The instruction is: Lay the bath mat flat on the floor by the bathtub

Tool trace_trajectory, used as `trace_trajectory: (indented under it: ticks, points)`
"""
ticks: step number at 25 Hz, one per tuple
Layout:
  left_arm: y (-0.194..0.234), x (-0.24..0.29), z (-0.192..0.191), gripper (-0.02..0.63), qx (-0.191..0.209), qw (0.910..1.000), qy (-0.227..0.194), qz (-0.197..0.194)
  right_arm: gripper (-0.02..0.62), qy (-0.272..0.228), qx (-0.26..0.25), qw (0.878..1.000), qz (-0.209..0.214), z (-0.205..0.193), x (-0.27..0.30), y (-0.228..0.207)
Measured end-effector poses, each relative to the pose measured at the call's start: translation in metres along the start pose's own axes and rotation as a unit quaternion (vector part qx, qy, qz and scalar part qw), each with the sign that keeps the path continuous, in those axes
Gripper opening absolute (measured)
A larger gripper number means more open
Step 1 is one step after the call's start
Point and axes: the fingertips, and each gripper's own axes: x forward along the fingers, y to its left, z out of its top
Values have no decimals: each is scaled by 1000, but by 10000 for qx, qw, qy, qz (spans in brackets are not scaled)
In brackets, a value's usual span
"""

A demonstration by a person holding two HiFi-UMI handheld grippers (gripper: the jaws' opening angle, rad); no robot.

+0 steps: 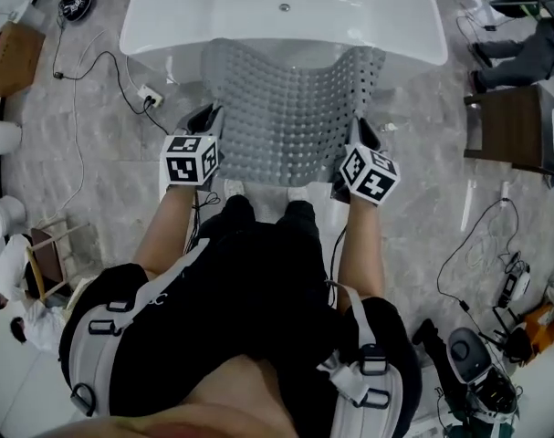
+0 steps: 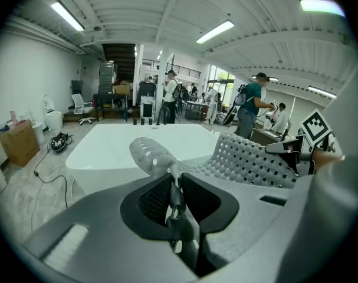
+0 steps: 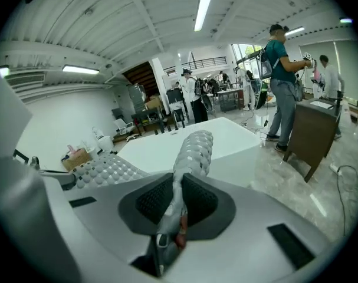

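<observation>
Grey and dotted with holes, the bath mat (image 1: 290, 108) is hanging spread between our two grippers, and we are holding it above the marble floor (image 1: 94, 162) right in front of the white bathtub (image 1: 286, 12). Our left gripper (image 1: 207, 119) is pinching the mat's near left corner, its jaws pressing on the thin edge. Our right gripper (image 1: 361, 133) is clamping the near right corner the same way. The mat's far edge is reaching the tub's outer wall, though we cannot tell whether it is touching. Its middle is sagging between our hands.
</observation>
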Motion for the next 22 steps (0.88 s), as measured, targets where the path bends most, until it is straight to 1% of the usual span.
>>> trace_trajectory:
  ticks: [2, 5, 8, 11, 13, 16, 19, 22]
  points:
    - [14, 23, -24, 61, -152, 9996, 215, 45, 55, 184, -71, 9998, -4, -17, 27, 3]
    - [24, 64, -67, 61, -317, 9979, 537, 149, 55, 504, -23, 9987, 37, -52, 72, -11]
    - [37, 102, -127, 61, -497, 9945, 905, 159, 55, 864, -88, 9961, 132, -103, 110, -23]
    - [51, 148, -183, 61, -614, 9915, 1138, 159, 55, 1036, -381, 9937, 210, -146, 158, -37]
    - [59, 183, -214, 61, -621, 9909, 1180, 177, 55, 1101, -454, 9926, 228, -175, 196, -55]
    - [75, 246, -260, 63, -585, 9912, 1162, 241, 55, 1121, -426, 9925, 222, -221, 260, -89]
    - [98, 314, -305, 64, -519, 9926, 1057, 284, 55, 986, -304, 9946, 142, -268, 326, -121]
    - [126, 380, -356, 68, -481, 9940, 945, 278, 55, 752, -200, 9970, 11, -320, 389, -143]
